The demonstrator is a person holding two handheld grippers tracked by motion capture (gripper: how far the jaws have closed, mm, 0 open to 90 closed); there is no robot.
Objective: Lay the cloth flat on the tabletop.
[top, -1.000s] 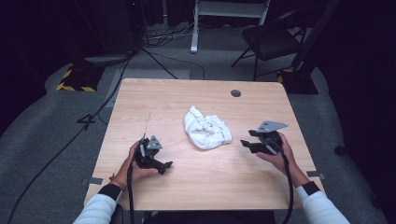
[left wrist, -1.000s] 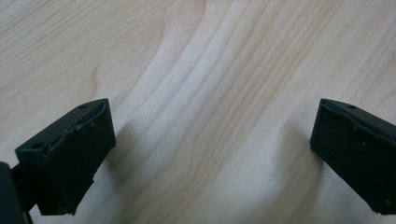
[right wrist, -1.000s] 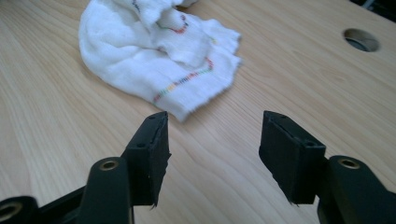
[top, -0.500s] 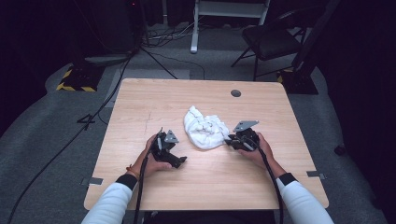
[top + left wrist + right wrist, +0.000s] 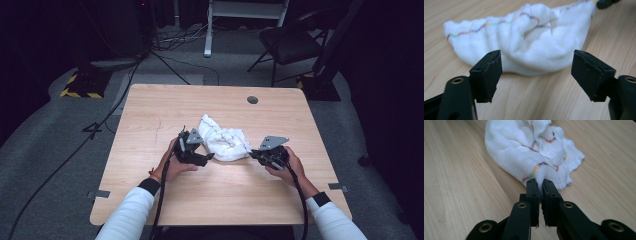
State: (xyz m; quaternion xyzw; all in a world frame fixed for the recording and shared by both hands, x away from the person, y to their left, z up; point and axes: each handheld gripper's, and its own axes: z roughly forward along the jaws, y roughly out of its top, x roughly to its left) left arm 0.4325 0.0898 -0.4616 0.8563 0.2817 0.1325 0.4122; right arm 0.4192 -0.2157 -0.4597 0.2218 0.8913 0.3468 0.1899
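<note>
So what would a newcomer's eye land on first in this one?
The crumpled white cloth with rainbow-stitched hem, mid-table on the pale wooden table. Next, the right tool, clamped on the cloth's hem at its right end. The left tool has been closing, but its jaws stand open just short of the cloth, nothing between them.

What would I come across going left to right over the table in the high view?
Left hand → left gripper → white cloth → right gripper → right hand.
</note>
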